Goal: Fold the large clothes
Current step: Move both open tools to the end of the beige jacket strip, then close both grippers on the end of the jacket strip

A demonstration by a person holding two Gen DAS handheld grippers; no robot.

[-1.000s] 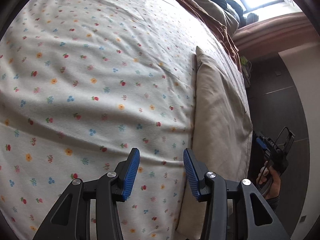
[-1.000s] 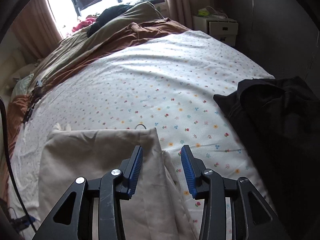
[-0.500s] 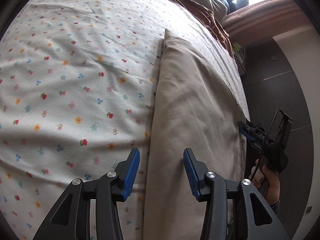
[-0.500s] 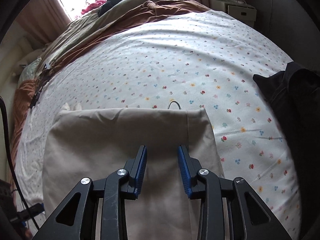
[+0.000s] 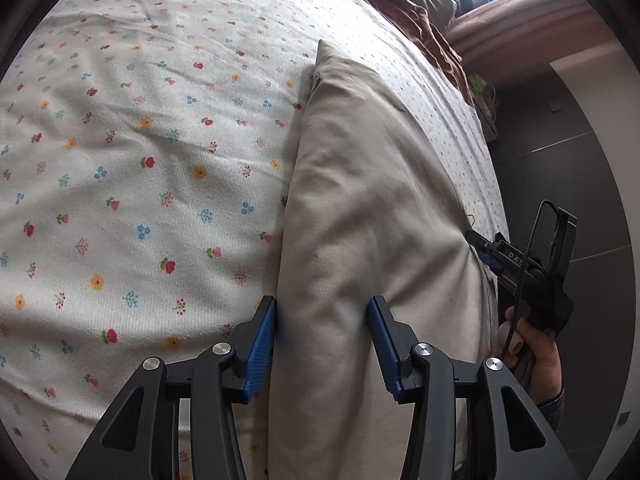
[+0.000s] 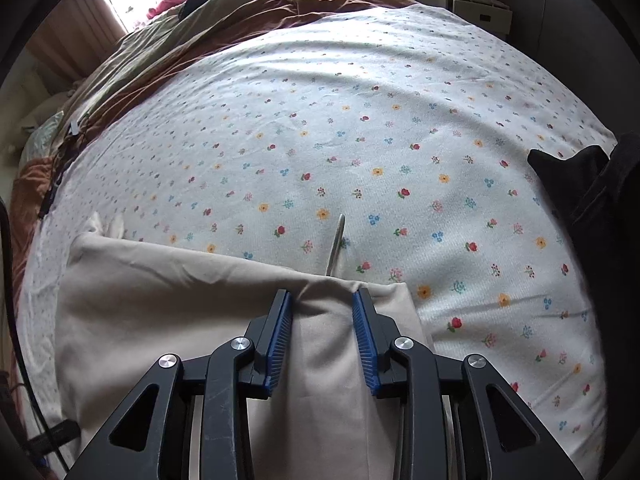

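A smooth beige garment (image 5: 372,208), folded into a long flat strip, lies along the edge of the bed's flowered sheet (image 5: 132,152), with the left gripper (image 5: 322,344) spread across one end and the right gripper (image 6: 322,332), its jaws just closing, bunching a fold of its far edge.
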